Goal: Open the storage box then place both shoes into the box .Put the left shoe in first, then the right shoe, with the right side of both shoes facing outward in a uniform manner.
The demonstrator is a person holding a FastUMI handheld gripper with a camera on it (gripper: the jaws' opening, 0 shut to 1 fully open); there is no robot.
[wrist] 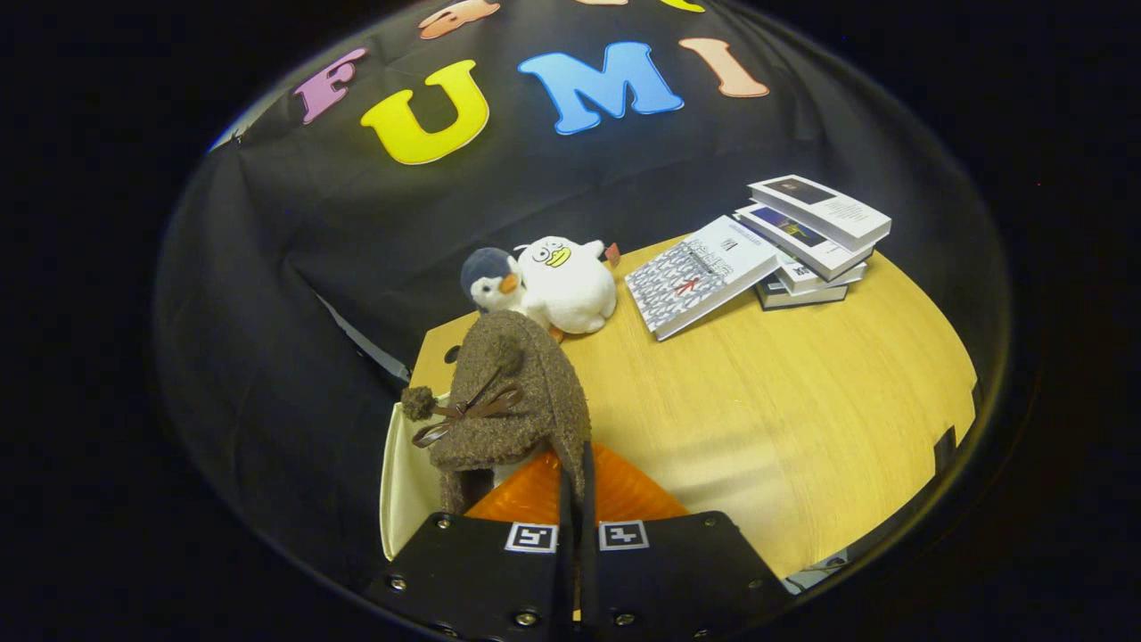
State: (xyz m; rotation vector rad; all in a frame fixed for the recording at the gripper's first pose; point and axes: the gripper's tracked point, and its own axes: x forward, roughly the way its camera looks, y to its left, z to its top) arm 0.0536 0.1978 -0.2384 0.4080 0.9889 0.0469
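my tongs [575,499] are clenched on the back edge of a fuzzy brown shoe [513,401], both fingers pressed close together with the shoe's wall pinched between them. the shoe hangs just ahead of the fingers, toe pointing away from me toward the far side, a thin brown bow and two pom-poms on its top. under it is the storage box [406,473]: a cream wall shows to the left of the shoe, and an orange translucent panel [615,495], likely the box's lid or door, lies near the fingers on the right. i cannot tell whether another shoe is already inside, or which shoe this one is.

the step in hand looks like lowering this shoe into the box. to do it well i would keep the pinch firm, bring the shoe straight down between the cream wall and the orange panel, hold its right side turned outward, and let go only once the sole rests flat.

i am holding the tongs high, tilted steeply down over the near left corner of the wooden table [784,419]. on the far side sit two plush birds [548,285], touching, and to their right a stack of books [802,241].
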